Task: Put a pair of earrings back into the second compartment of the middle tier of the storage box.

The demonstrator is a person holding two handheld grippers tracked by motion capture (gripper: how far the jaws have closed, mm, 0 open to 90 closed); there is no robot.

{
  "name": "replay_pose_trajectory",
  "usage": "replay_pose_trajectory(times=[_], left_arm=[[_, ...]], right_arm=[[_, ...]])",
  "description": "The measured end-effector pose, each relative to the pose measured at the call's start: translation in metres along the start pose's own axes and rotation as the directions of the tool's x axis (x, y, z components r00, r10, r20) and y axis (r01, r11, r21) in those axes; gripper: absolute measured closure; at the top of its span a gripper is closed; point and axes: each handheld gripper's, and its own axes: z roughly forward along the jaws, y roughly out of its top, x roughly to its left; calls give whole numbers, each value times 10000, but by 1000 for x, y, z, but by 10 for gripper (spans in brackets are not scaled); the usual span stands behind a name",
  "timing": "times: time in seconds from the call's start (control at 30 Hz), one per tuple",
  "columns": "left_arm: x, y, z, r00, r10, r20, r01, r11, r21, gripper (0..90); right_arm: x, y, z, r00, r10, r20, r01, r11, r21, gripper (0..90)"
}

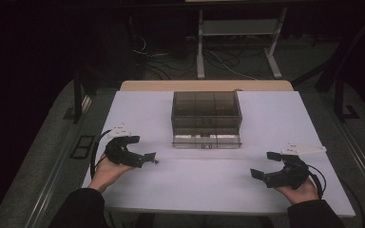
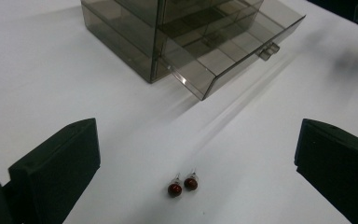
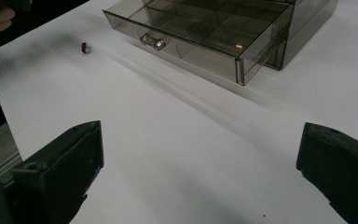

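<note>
Nothing has gone into the box yet, as far as these views show. The two red earrings lie side by side and touching on the white desk, low in the middle of the left gripper view, directly between that claw's jaws. They also show as a small dark-red speck at upper left of the right gripper view. The likely job is to lift them and drop them into the open drawer, so the pickup, the carry and the closing all remain.

The left claw sits at lower left of the high view with its jaws spread wide and nothing between them but the earrings on the desk below. The right claw, at lower right, is likewise spread and empty, well apart from the earrings.

The smoked-plastic drawer box stands in the middle of the desk. Its bottom drawer is pulled out toward the person (a small clear handle on its front), and is split by dividers into several compartments. Those I can see look empty, though one small pale glint in a compartment in the right gripper view is too small to identify.
</note>
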Motion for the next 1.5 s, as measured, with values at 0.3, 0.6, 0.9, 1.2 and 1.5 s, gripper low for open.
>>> replay_pose_trajectory(times=[0.3, 0.6, 0.9, 1.2, 1.5], left_arm=[[9, -3, 9, 10000, 4, 31, -5, 9985, 542, 0], [16, -8, 17, 9998, 129, 139, -144, 9927, 1199, 139], [19, -14, 24, 9991, 368, 192, -398, 9818, 1856, 282], [19, -17, 32, 9957, 806, 464, -889, 9708, 2226, 489], [20, -19, 38, 9938, 1014, 464, -1102, 9571, 2678, 629]], right_arm=[[0, 0, 1, 10000, -25, 5, 25, 10000, 77, 1], [2, 0, 3, 10000, -31, -53, 32, 9998, 191, 1], [2, 0, 4, 9999, -56, -86, 58, 9997, 223, 1], [3, -1, 4, 9998, -62, -171, 66, 9997, 250, 1], [3, -1, 5, 9999, -75, -135, 79, 9996, 288, 1]])
